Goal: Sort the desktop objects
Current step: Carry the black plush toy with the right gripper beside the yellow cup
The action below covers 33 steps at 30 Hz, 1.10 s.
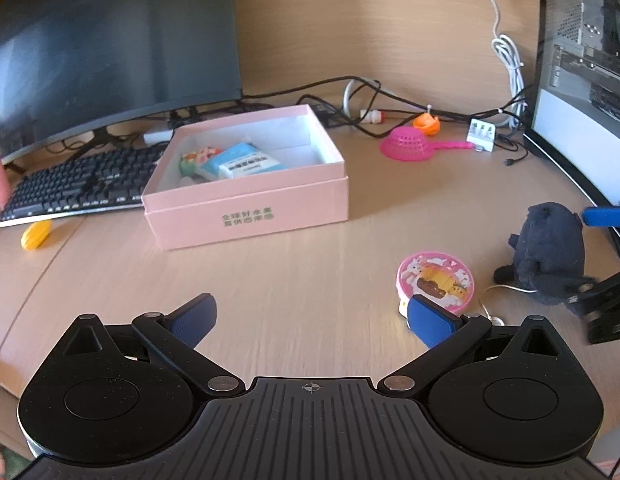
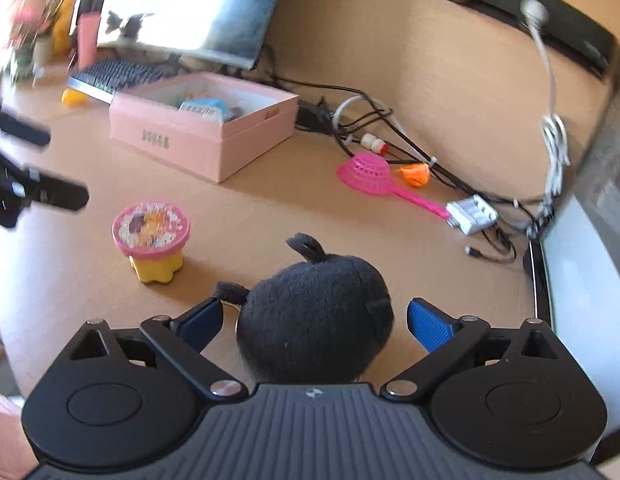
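Note:
A black plush toy sits on the wooden desk between the blue pads of my right gripper. The jaws stand wide, with a gap on each side of the plush, so it is open. In the left wrist view the same plush is at the right, with a blue finger of that gripper behind it. My left gripper is open and empty above bare desk. Its right pad overlaps a pink-lidded yellow cup. An open pink box holds a blue tissue pack and a floral item.
A pink strainer, an orange toy and a white charger lie among cables at the back. A keyboard, a monitor and a yellow toy are at the left. A computer case stands at the right.

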### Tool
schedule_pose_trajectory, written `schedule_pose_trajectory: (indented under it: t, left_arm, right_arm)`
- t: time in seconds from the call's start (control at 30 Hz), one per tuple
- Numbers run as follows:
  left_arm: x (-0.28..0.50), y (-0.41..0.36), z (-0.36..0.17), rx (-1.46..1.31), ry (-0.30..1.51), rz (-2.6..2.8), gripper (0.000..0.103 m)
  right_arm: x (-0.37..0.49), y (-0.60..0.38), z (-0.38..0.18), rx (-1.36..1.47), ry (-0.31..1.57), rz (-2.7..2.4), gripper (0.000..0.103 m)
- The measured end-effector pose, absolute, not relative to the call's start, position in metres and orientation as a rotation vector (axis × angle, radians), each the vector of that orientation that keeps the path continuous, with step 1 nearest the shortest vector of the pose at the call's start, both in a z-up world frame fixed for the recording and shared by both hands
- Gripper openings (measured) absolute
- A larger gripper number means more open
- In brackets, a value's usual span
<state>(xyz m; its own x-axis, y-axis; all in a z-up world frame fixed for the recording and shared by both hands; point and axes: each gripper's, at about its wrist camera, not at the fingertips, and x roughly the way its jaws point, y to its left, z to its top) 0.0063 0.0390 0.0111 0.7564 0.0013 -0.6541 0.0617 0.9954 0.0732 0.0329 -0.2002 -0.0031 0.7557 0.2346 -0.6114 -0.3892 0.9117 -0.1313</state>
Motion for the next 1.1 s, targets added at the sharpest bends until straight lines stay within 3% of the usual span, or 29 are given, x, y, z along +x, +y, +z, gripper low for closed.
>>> schedule_pose_trajectory:
  t: [0.3, 0.43, 0.5, 0.53, 0.63, 0.9, 1.1]
  left_arm:
    - [0.011, 0.016, 0.006, 0.107, 0.731, -0.115, 0.103]
    - [0.011, 0.014, 0.005, 0.117, 0.737, -0.124, 0.103]
    - [0.011, 0.016, 0.004, 0.113, 0.742, -0.113, 0.103]
    - [0.011, 0.016, 0.004, 0.112, 0.745, -0.107, 0.103]
    - [0.011, 0.019, 0.002, 0.109, 0.75, -0.098, 0.103]
    - [0.013, 0.017, 0.0, 0.096, 0.757, -0.109, 0.103]
    - [0.013, 0.015, -0.001, 0.093, 0.761, -0.128, 0.103]
  right_arm:
    - [0.045, -0.28, -0.014, 0.502, 0.711, 0.286, 0.103]
    - [0.06, -0.285, -0.034, 0.637, 0.766, 0.281, 0.091]
    - [0.068, -0.28, -0.042, 0.635, 0.787, 0.273, 0.079]
    - [0.072, -0.277, -0.044, 0.623, 0.801, 0.275, 0.072]
    - [0.075, -0.268, -0.036, 0.548, 0.787, 0.291, 0.069]
    - [0.064, -0.24, 0.022, -0.119, 0.677, 0.245, 0.069]
    - [0.058, -0.212, 0.006, -0.449, 0.773, 0.312, 0.069]
